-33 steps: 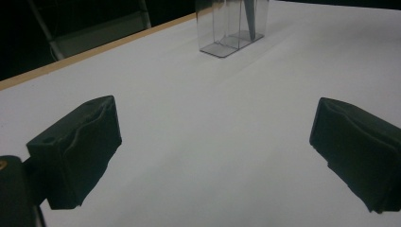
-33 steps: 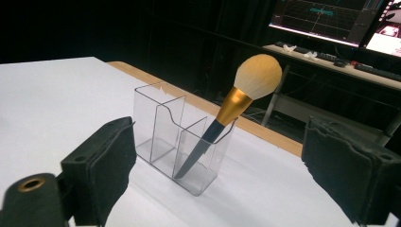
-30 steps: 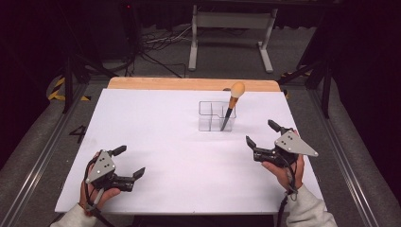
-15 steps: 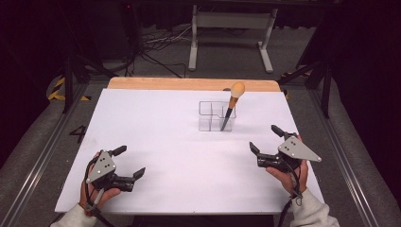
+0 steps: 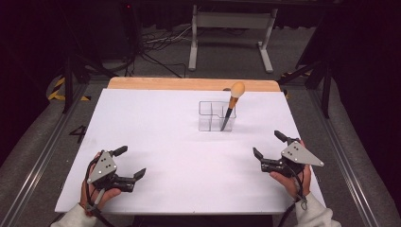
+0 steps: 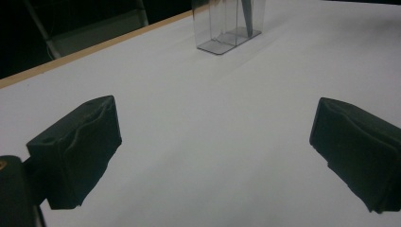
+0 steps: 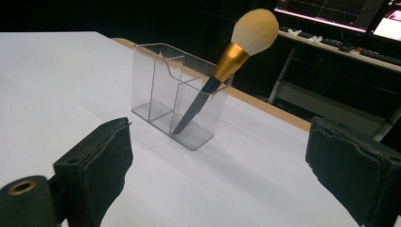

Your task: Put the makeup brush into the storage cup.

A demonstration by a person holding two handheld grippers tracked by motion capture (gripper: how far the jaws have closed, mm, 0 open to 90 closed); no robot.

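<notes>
We see the left gripper [image 5: 131, 163] low over the white table [image 5: 179, 151], its jaws spread wide with nothing between them. The right gripper [image 5: 268, 144] sits well apart to the other side, jaws likewise parted and empty. Ahead of both, nearer the right one, stands a clear holder [image 5: 216, 116]; a makeup brush [image 7: 227, 64] leans in the compartment closest to the right gripper, bristles up

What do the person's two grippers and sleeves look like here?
Both the left gripper and the right gripper are black, each with two blocky padded jaws and a grey three-cornered plate on top dotted with small dark marks. A dark cable trails back from each. Light-coloured sleeves cover the wrists.
</notes>
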